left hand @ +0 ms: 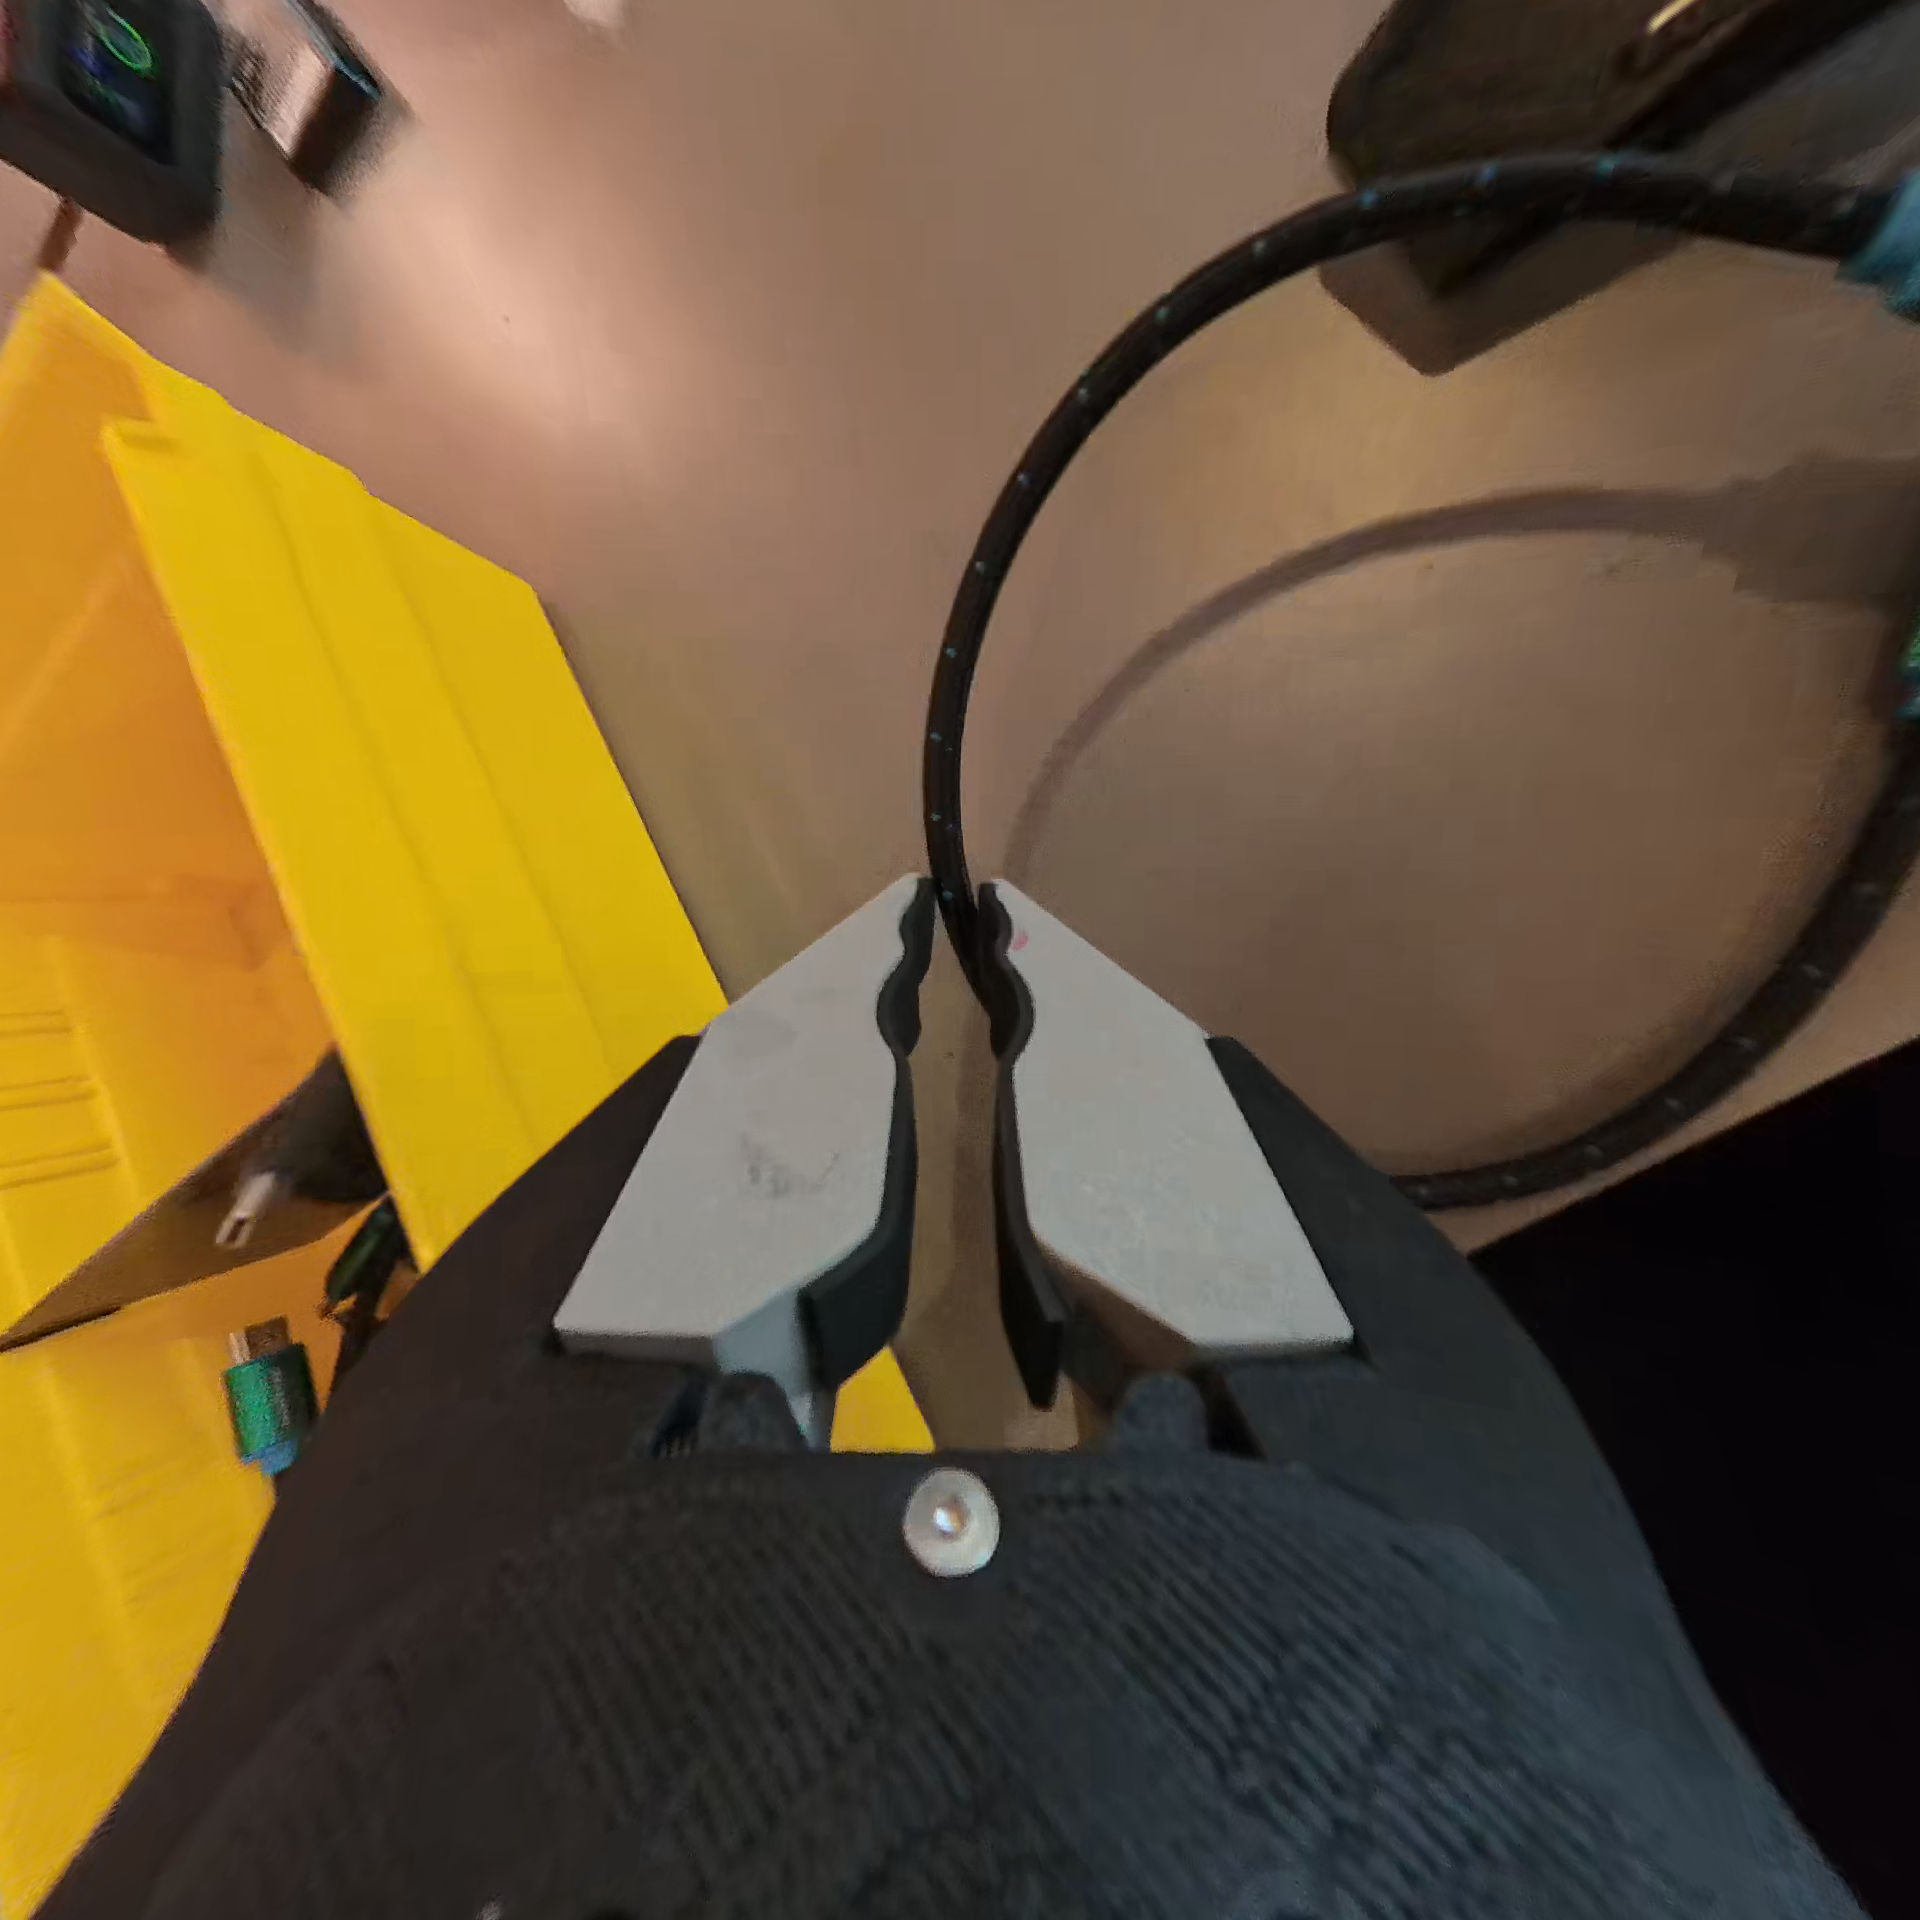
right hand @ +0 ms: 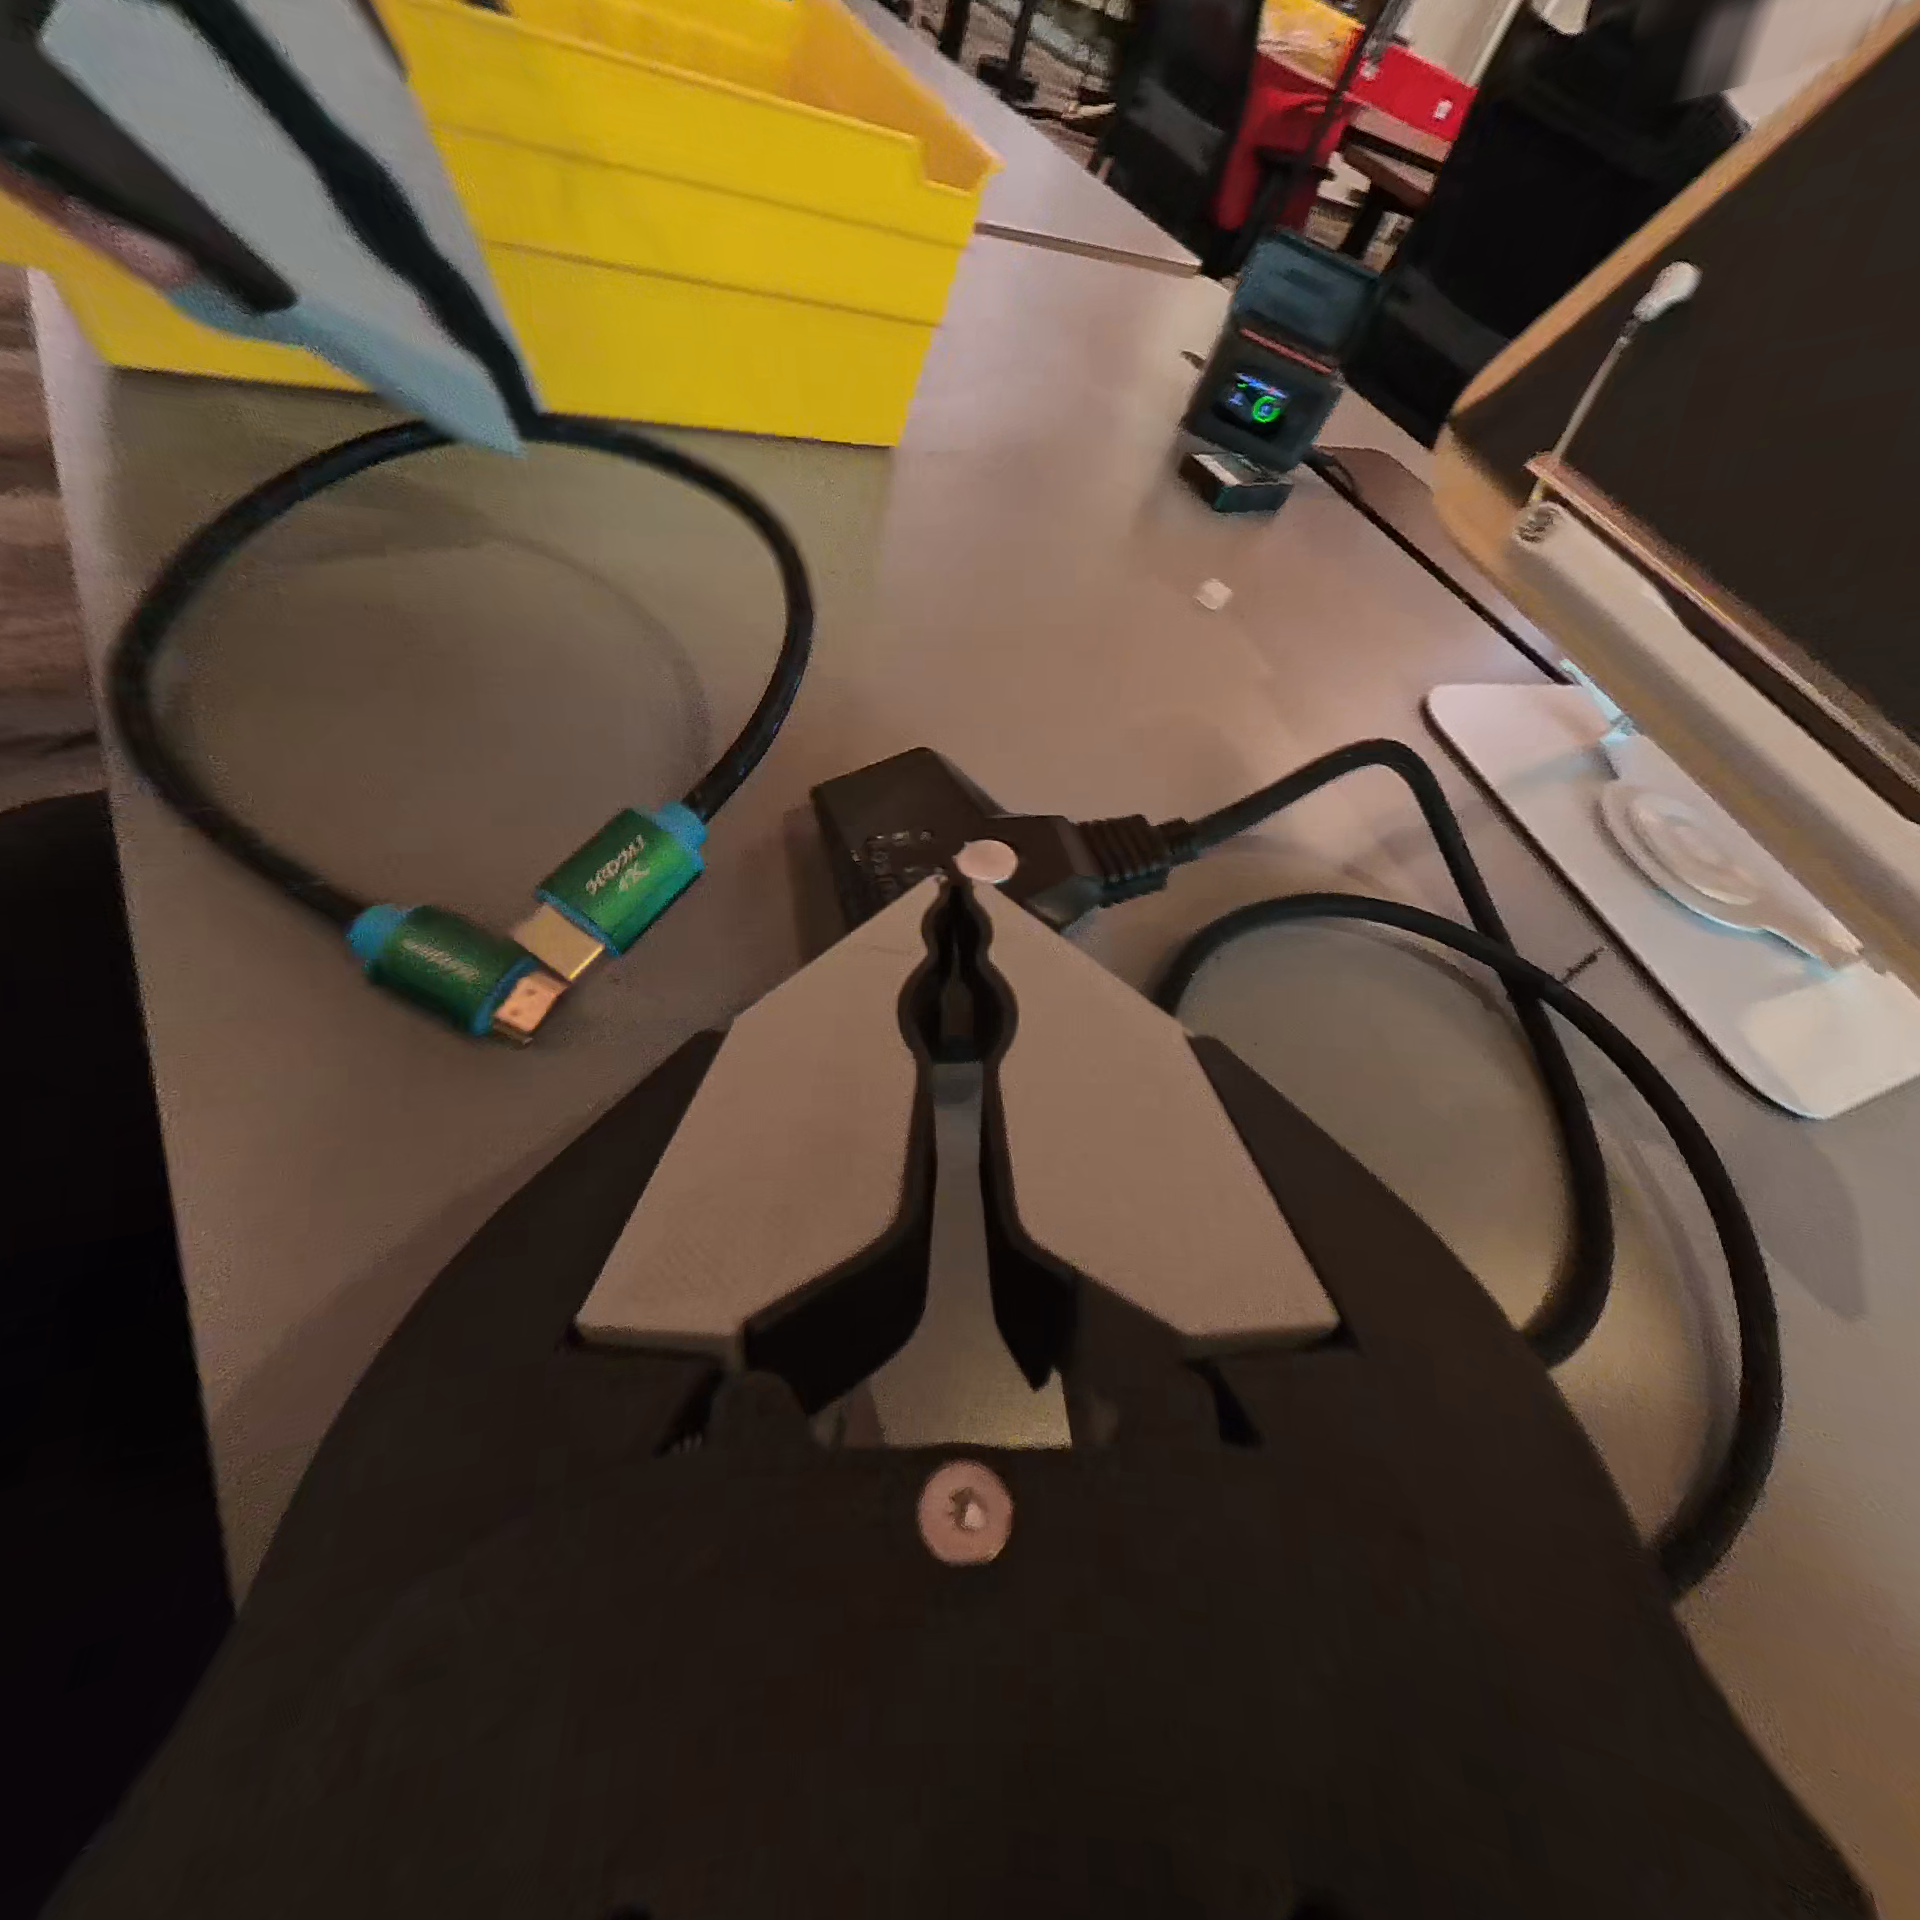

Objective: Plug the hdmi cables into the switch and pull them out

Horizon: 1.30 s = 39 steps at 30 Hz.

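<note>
My left gripper is shut on a black braided HDMI cable, pinched at the fingertips and lifted off the table. In the right wrist view the cable loops down from it to two green connectors lying on the table. My right gripper is shut, its tips just over the black switch. A black HDMI plug sits in the right side of the switch. Its thick black cable loops to the right.
A yellow bin stands at the back left. In the left wrist view it holds more connectors. A small black device with a lit screen is at the back. A monitor's white base is at the right. The table edge runs at the left. There is about 20 cm between the tips of the two grippers. Measured from the fingertips, the black switch is 6 cm or so from the right gripper and 15 cm from the left. My left wrist view looks at it from another angle.
</note>
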Each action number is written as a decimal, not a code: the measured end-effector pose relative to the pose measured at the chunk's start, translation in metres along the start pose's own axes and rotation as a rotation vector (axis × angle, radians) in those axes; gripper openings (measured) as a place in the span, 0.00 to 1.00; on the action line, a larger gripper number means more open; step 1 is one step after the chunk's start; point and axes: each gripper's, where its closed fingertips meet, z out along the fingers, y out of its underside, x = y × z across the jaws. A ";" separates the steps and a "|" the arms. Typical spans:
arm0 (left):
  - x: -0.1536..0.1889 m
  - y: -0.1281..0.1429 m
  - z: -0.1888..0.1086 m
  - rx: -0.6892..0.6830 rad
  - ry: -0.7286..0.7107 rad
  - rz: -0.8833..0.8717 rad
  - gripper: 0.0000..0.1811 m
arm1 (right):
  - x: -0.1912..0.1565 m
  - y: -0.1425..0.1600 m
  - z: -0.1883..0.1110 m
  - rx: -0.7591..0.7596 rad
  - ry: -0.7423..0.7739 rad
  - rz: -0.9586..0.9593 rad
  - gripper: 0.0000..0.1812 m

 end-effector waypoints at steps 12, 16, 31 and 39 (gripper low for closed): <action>0.024 -0.031 -0.029 0.244 0.027 -0.073 0.19 | 0.004 0.008 -0.007 0.006 -0.157 0.139 0.33; 0.048 -0.039 -0.036 0.372 0.072 -0.167 0.20 | 0.010 0.026 -0.006 -0.092 -0.134 0.114 0.38; 0.038 -0.094 -0.022 0.632 0.148 -0.091 0.25 | 0.013 0.040 0.042 -0.298 -0.253 -0.028 0.26; 0.034 -0.150 0.021 0.671 0.097 0.240 0.34 | 0.082 0.004 0.028 -0.117 -0.343 0.275 0.14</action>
